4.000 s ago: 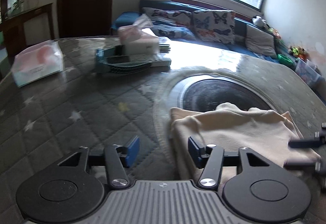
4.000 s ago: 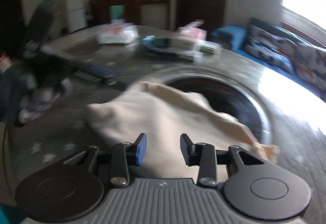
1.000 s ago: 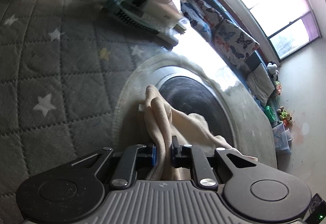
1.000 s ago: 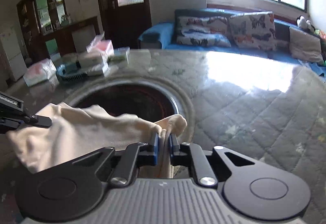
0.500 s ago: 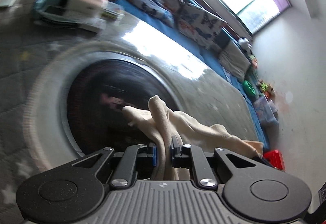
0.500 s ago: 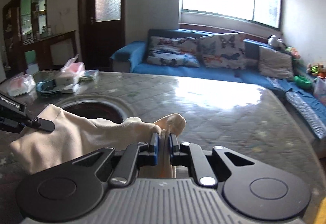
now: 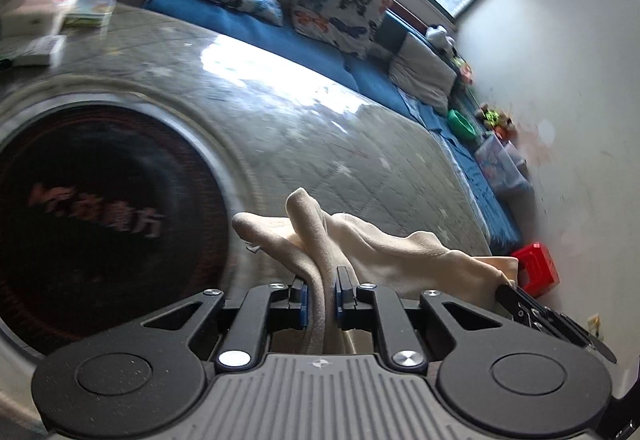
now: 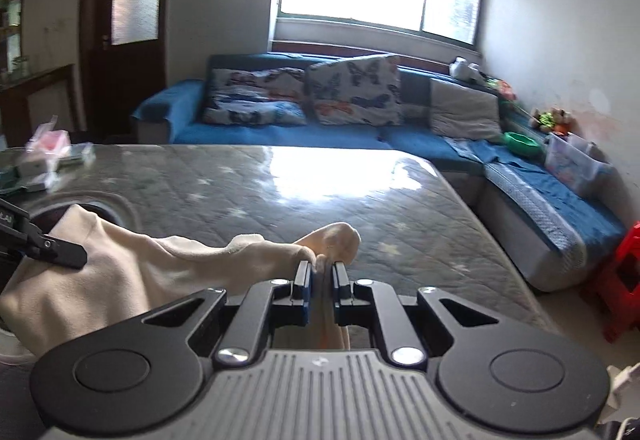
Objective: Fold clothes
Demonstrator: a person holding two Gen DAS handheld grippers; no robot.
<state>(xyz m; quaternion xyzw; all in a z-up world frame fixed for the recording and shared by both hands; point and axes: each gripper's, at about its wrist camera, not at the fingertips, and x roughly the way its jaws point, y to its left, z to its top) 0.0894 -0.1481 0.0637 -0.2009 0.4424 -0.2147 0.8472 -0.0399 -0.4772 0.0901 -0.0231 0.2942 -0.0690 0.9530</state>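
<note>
Fingers (image 7: 303, 298) of the left gripper (image 7: 322, 294) are pinched onto a fold of the cream cloth (image 7: 372, 246); the right gripper (image 8: 321, 290) likewise clamps another bunch of it. Cloth hangs stretched between them above the grey quilted counter (image 8: 248, 195), beside its dark round inset (image 7: 100, 207). Blue sofa (image 8: 276, 133) stands behind.
</note>
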